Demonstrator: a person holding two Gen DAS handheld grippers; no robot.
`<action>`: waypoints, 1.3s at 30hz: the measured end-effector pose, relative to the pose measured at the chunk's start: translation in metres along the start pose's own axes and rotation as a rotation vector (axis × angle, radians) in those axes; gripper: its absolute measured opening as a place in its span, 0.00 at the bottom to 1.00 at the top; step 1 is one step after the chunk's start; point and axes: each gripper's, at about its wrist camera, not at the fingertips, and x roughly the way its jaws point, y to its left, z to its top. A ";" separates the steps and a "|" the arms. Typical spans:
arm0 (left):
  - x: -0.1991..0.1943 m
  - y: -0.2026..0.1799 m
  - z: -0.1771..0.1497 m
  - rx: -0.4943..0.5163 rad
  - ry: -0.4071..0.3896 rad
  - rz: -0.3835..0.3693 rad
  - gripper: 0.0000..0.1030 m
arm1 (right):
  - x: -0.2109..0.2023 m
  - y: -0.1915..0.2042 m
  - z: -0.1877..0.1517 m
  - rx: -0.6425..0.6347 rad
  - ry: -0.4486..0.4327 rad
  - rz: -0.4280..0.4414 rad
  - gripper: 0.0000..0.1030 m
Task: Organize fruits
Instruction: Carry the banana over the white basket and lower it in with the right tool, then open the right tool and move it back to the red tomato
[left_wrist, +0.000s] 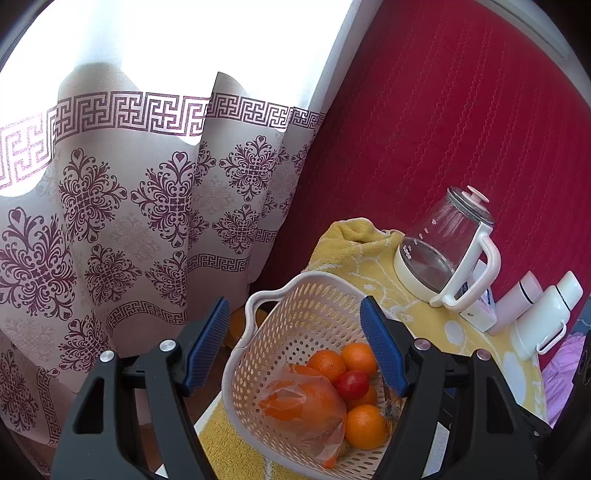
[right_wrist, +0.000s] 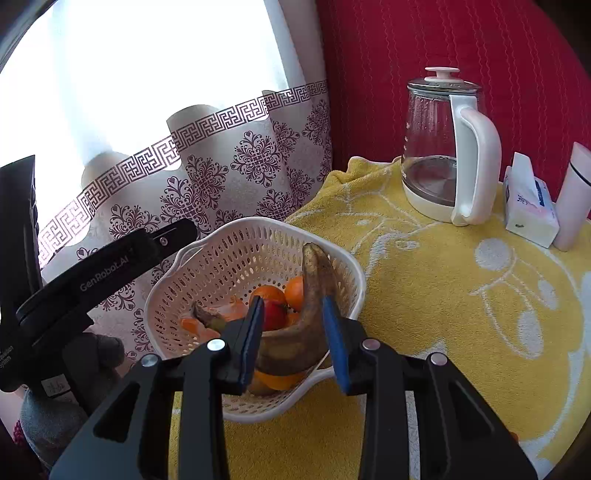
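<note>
A white perforated basket stands on the yellow towel near the table's left edge. It holds several oranges, a red round fruit and an orange fruit in a clear plastic bag. My left gripper hovers open above the basket's near rim with nothing between its fingers. My right gripper is over the basket, shut on a brown overripe banana. The banana's tip points up beside the far right rim.
A glass kettle, a tissue pack and white bottles stand at the back right of the towel-covered table. A patterned curtain hangs left, and a red quilted panel lies behind. The left tool's black housing shows left of the basket.
</note>
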 end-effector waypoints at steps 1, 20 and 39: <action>0.000 -0.001 0.000 0.004 0.000 -0.002 0.72 | -0.004 -0.002 -0.001 0.000 -0.007 -0.007 0.33; -0.014 -0.060 -0.024 0.173 -0.012 -0.065 0.72 | -0.068 -0.106 -0.063 0.201 -0.033 -0.188 0.33; -0.023 -0.137 -0.078 0.424 0.023 -0.165 0.72 | -0.064 -0.151 -0.102 0.305 0.045 -0.255 0.33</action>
